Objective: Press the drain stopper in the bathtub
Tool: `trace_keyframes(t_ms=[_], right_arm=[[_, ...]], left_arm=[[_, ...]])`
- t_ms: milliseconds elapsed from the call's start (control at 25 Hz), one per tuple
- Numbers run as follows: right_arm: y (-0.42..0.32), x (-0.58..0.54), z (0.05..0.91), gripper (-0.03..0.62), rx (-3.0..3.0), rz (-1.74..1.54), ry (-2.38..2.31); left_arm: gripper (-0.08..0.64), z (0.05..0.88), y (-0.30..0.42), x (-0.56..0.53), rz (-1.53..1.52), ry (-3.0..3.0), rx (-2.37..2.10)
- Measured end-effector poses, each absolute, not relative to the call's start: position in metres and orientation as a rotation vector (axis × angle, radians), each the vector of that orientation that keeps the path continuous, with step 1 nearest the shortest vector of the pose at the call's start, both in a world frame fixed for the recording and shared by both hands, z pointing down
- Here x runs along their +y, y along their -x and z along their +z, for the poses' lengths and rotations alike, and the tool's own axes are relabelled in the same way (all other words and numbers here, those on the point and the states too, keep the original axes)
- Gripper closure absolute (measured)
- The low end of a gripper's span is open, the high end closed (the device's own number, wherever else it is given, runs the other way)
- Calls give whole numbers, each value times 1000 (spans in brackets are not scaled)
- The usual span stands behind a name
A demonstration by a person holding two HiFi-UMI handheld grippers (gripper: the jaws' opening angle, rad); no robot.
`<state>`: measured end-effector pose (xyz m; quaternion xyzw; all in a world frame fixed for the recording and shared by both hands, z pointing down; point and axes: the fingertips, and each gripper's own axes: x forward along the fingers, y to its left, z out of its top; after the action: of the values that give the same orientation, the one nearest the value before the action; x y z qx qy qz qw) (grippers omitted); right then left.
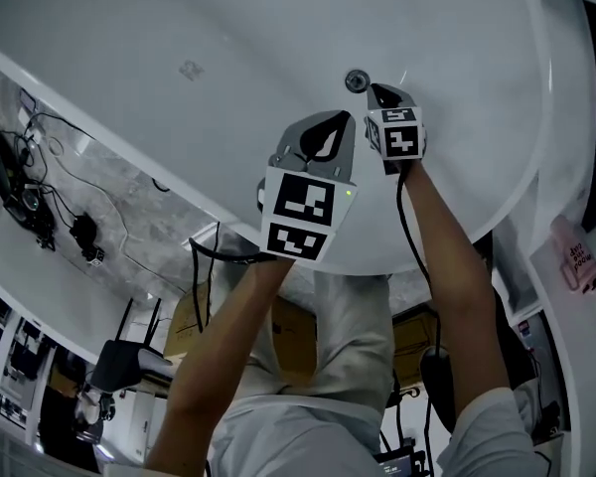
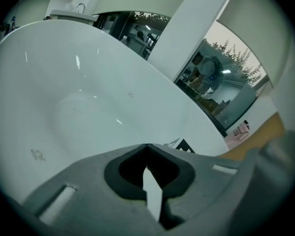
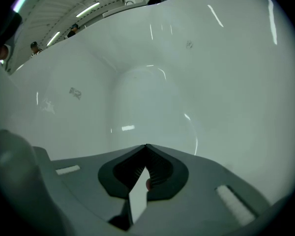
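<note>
White glossy bathtub (image 1: 179, 28): its round chrome drain stopper (image 1: 356, 80) on the tub floor looks not yet pressed.
Right gripper (image 1: 378, 92), jaws clenched empty, is poised just beside the stopper; left gripper (image 1: 328, 132), also clenched empty, hangs nearby.

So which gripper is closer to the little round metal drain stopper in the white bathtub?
Right. The right gripper sits just beside the round metal drain stopper; the left gripper is farther back, nearer the person.

even cool light, glare streaks on bathtub (image 3: 211, 73), fisheye-dark corners, blurred jaws
</note>
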<state>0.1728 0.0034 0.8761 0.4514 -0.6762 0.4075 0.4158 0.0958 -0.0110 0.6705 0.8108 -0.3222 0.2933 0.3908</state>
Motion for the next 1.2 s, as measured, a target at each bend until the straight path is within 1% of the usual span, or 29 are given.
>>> trace_keyframes(t_ms=[600, 1200], right_arm=[[-184, -13, 736, 586, -1823, 998, -1256], [-169, -34, 586, 586, -2038, 918, -1411]], left_arm=[[560, 573, -110, -7, 735, -2125, -826], [560, 475, -109, 18, 662, -2154, -862]])
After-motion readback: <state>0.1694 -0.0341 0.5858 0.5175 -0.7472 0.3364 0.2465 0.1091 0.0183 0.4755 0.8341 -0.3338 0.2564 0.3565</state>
